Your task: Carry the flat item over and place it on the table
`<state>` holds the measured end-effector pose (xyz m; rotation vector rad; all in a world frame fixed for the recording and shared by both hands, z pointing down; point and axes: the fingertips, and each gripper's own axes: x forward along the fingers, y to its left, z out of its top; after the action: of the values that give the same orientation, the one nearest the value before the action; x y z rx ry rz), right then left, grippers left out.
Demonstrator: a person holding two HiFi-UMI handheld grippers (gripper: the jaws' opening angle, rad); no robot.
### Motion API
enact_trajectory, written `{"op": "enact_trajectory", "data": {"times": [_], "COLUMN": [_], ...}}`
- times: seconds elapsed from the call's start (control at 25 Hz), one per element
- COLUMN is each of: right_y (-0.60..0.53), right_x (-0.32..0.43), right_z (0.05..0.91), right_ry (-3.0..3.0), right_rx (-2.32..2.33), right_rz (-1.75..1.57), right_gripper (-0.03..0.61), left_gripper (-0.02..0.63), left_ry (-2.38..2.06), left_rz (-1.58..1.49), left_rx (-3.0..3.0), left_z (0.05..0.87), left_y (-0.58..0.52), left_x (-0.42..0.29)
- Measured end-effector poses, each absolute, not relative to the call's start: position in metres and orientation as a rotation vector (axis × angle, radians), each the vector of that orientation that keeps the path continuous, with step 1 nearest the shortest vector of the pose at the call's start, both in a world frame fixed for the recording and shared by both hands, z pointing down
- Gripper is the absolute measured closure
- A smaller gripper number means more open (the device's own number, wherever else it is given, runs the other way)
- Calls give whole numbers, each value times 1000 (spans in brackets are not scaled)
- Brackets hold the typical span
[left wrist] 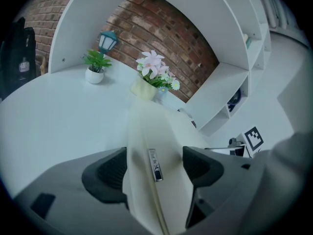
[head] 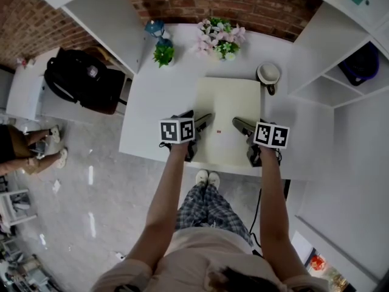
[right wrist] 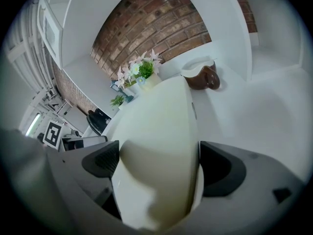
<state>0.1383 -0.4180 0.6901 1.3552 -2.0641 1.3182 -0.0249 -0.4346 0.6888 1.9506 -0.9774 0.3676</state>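
Head view: the cream flat pad (head: 228, 105) is lying over the white table (head: 158, 96), with flowers (head: 219, 38) at its 12 o'clock. The left gripper (head: 196, 135) is gripping the pad's edge at 8 o'clock and the right gripper (head: 248, 140) at 4 o'clock.

Left gripper view: the jaws are standing part-way apart, pinching the pad.

Right gripper view: the jaws are pinching the pad too, with a brown mug (right wrist: 203, 75) at 1 o'clock.

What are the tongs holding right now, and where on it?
Both grip the flat cream rectangular pad: left tongs at its near-left corner, right tongs near-right.
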Motion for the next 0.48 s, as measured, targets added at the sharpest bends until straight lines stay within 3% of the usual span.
{"op": "enact_trajectory", "data": {"times": [0.48], "right_y": [-404], "right_x": [168], "right_z": [595], "right_ry": [-2316], "right_rx": [1555], "right_rz": [1018], "right_gripper": [97], "left_gripper": [268], "left_ry": [-1156], "left_rz": [170], "left_rx": [2199], "left_z": [580], "left_y": [-435], "left_x": [-57]}}
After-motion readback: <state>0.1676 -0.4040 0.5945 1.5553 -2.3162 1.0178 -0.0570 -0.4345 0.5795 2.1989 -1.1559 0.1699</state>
